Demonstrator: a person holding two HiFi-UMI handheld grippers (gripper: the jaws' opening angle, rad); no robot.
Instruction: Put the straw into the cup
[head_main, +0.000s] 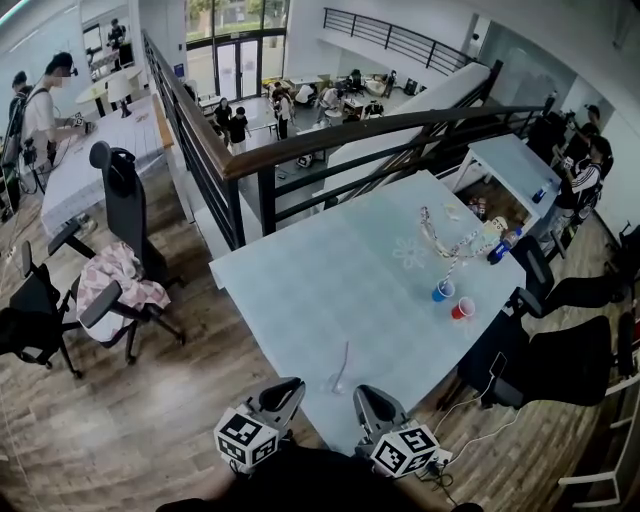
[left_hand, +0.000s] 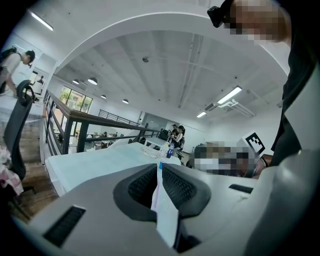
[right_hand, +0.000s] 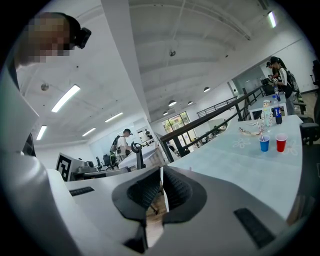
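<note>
Straw (head_main: 342, 366): one, thin and pale, lying flat on the tabletop (head_main: 300, 290) near its front edge, just ahead of the two grippers. Two cups stand side by side well apart from it, toward the right edge: a blue cup (head_main: 441, 291) and a red cup (head_main: 462, 309), with a bottle (head_main: 499, 250) behind them. Left gripper (head_main: 286, 392) and right gripper (head_main: 371, 400) both hover low, each with its fingers (left_hand: 181, 187) closed to a slit, holding nothing.

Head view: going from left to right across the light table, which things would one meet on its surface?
straw → flower pattern → blue cup → red cup → blue bottle
</note>
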